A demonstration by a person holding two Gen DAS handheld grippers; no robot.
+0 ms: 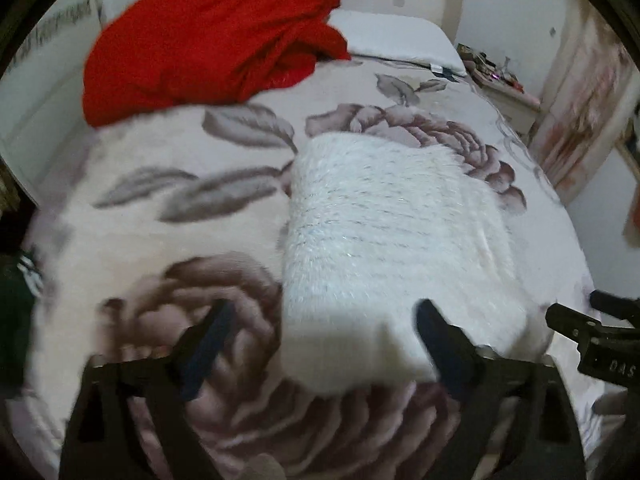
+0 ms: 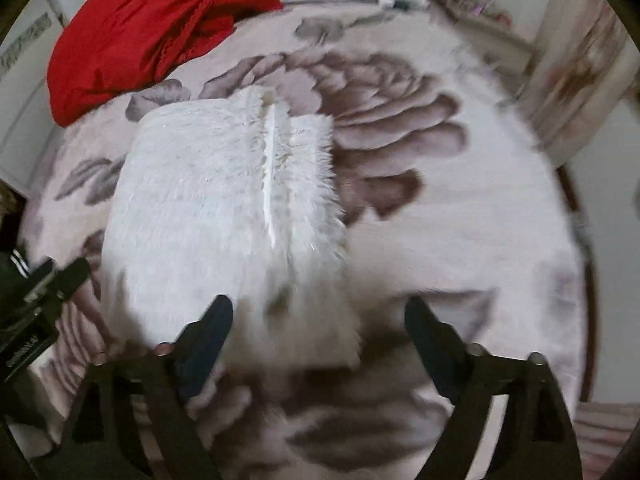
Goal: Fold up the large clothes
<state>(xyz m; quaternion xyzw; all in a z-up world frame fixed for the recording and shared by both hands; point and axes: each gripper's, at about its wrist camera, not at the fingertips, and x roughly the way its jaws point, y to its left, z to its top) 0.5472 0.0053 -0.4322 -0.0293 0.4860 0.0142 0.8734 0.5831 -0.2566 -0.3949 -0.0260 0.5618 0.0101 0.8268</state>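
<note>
A fluffy white garment [image 1: 384, 236] lies folded in a rough rectangle on the floral bed blanket [image 1: 160, 232]; it also shows in the right wrist view [image 2: 208, 208], with a seam running down its right part. My left gripper [image 1: 324, 344] is open, its fingers straddling the garment's near edge just above it. My right gripper [image 2: 320, 340] is open over the garment's near right corner. Neither holds anything. The right gripper's body shows at the right edge of the left wrist view [image 1: 592, 336].
A crumpled red garment [image 1: 208, 36] lies at the far left of the bed, also in the right wrist view [image 2: 152, 28]. A white pillow [image 1: 392, 40] and headboard are at the back. A cluttered nightstand [image 1: 496, 76] and curtain stand right. Dark clothing [image 1: 16, 312] lies left.
</note>
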